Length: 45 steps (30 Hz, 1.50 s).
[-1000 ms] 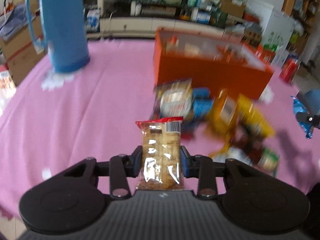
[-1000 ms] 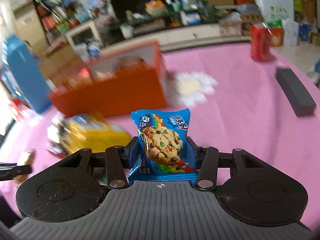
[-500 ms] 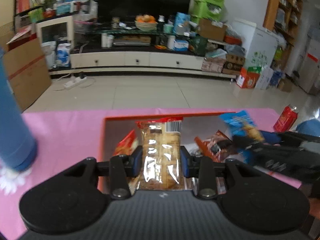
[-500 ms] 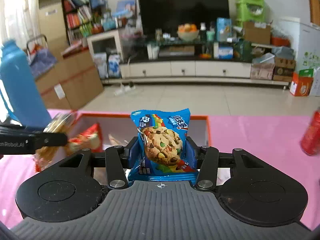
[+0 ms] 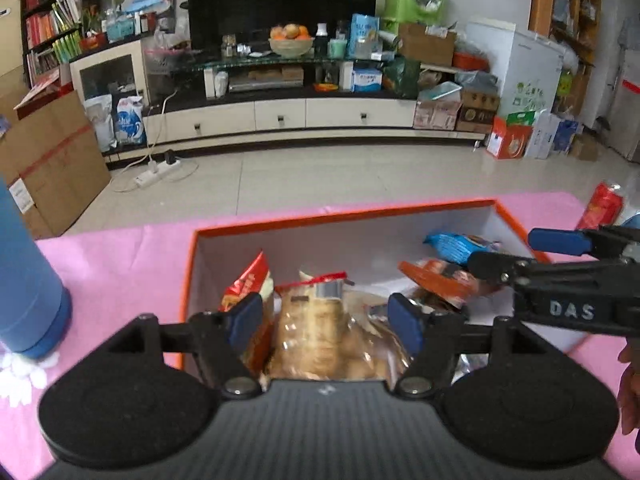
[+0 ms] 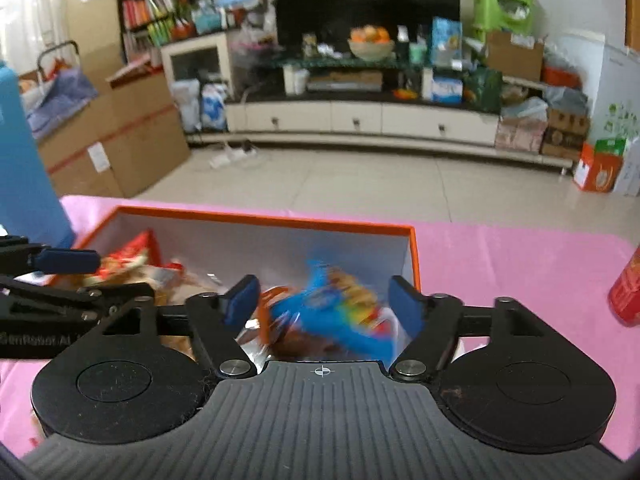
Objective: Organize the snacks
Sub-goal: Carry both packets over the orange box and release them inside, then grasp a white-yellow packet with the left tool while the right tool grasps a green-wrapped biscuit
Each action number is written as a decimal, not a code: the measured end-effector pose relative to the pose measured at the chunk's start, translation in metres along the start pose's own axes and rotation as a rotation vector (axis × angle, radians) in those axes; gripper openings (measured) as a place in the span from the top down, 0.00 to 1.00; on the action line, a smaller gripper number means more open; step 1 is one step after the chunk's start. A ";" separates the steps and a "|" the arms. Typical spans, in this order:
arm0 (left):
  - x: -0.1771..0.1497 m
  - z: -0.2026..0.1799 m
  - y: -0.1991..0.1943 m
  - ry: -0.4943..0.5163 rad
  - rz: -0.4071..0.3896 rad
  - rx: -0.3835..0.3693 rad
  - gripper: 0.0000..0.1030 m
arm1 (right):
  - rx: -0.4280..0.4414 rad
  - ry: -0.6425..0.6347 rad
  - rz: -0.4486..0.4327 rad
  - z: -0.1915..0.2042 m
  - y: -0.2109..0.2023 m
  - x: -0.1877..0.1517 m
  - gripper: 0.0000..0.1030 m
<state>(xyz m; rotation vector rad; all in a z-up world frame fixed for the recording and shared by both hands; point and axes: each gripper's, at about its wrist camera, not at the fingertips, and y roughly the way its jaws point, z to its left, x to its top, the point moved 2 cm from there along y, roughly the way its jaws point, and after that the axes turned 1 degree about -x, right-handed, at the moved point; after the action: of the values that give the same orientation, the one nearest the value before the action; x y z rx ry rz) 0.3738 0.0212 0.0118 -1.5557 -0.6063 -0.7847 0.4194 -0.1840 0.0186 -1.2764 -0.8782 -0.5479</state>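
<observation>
Bench: pink cover | orange box: holds snacks | blue flask: left of box | red can: right | left gripper: fingers spread, empty, biscuit pack beneath | right gripper: fingers spread, empty, blurred cookie pack between them, over box.

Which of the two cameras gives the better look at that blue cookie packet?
The left wrist view. There the blue cookie packet looks fairly sharp, lying in the orange box near its far right corner. In the right wrist view it is only a blurred blue smear between the open right claw fingers.
</observation>
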 end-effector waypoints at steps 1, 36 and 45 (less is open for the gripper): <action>-0.004 -0.002 -0.012 0.007 -0.010 -0.003 0.31 | 0.007 0.006 -0.012 -0.001 -0.012 -0.003 0.46; -0.196 -0.066 -0.096 -0.070 0.250 -0.029 0.34 | 0.010 0.426 0.059 -0.058 -0.163 -0.218 0.20; -0.212 -0.019 -0.125 -0.081 0.263 0.047 0.39 | 0.047 0.293 0.091 -0.028 -0.161 -0.215 0.20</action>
<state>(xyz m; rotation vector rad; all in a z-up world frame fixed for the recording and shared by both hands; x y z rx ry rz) 0.1413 0.0309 -0.0720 -1.5910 -0.4627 -0.5080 0.1777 -0.2725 -0.0635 -1.1526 -0.5831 -0.6197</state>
